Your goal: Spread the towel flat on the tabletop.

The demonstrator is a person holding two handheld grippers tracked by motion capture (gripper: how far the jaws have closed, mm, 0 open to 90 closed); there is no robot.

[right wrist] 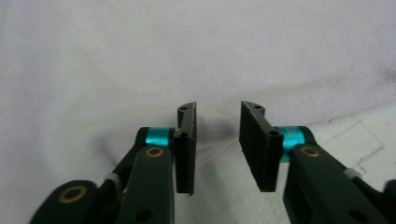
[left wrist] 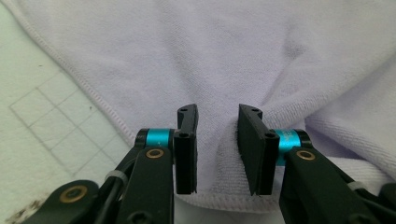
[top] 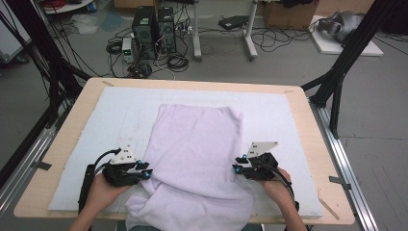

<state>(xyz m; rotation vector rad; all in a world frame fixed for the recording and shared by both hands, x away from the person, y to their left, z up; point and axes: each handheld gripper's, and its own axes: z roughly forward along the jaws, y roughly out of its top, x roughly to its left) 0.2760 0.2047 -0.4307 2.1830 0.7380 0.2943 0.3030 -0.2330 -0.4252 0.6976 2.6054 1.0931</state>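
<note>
A grey floor with computer towers [top: 154,31] and loose cables lies beyond a pale wooden table [top: 72,130] that carries a white gridded mat [top: 284,120]. On the mat, a lilac towel [top: 195,154] serves as the landmark: it lies roughly in the middle of the mat, folded over, its far edge straight and its near end bunched and hanging over the table's near edge. The left gripper [top: 144,172] sits at the towel's left edge near the near end, held in the person's left hand [top: 103,192]; in the left gripper view its jaws are spread apart, with a raised fold of towel [left wrist: 224,140] standing between them and the hemmed edge running just below, and no pad visibly presses the cloth. The right gripper [top: 235,166] sits at the towel's right edge, opposite the left one, held in the right hand [top: 276,187]; in the right gripper view its jaws are likewise parted over the towel [right wrist: 187,56], with the mat [right wrist: 364,135] showing just beside it.
</note>
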